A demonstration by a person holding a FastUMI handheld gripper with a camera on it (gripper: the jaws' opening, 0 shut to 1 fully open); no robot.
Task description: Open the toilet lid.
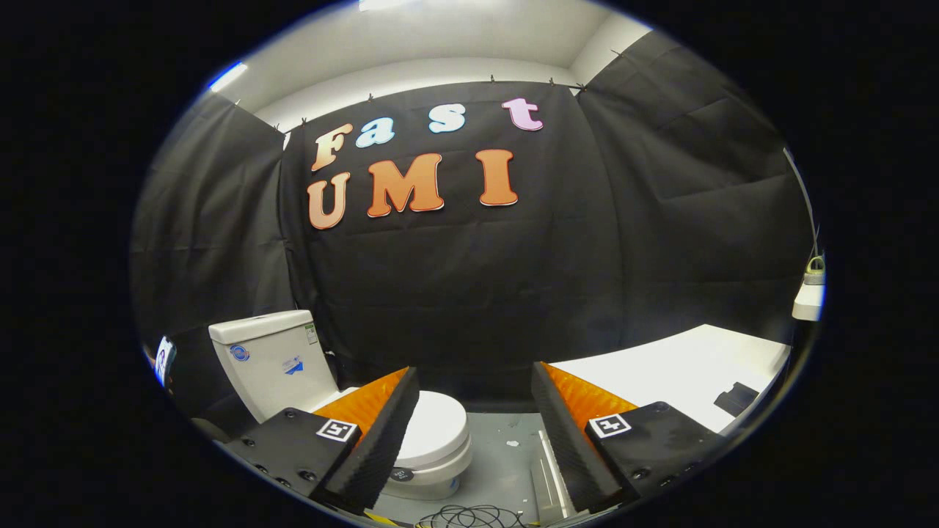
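Observation:
A white toilet stands low on the left, its tank (273, 359) against the black cloth wall. Its white lid (439, 429) lies flat and closed over the bowl, partly hidden behind my left finger (370, 433). My gripper (473, 385) is open, with a wide gap and nothing between the fingers. The lid sits just ahead of and below the left finger, apart from it. The right finger (568, 429) is over the grey floor beside the toilet.
A white table (675, 367) stands to the right, with a small dark object (736, 398) on it. The grey floor (506, 458) runs between toilet and table. A coil of black cable (469, 517) lies on the floor below the fingers.

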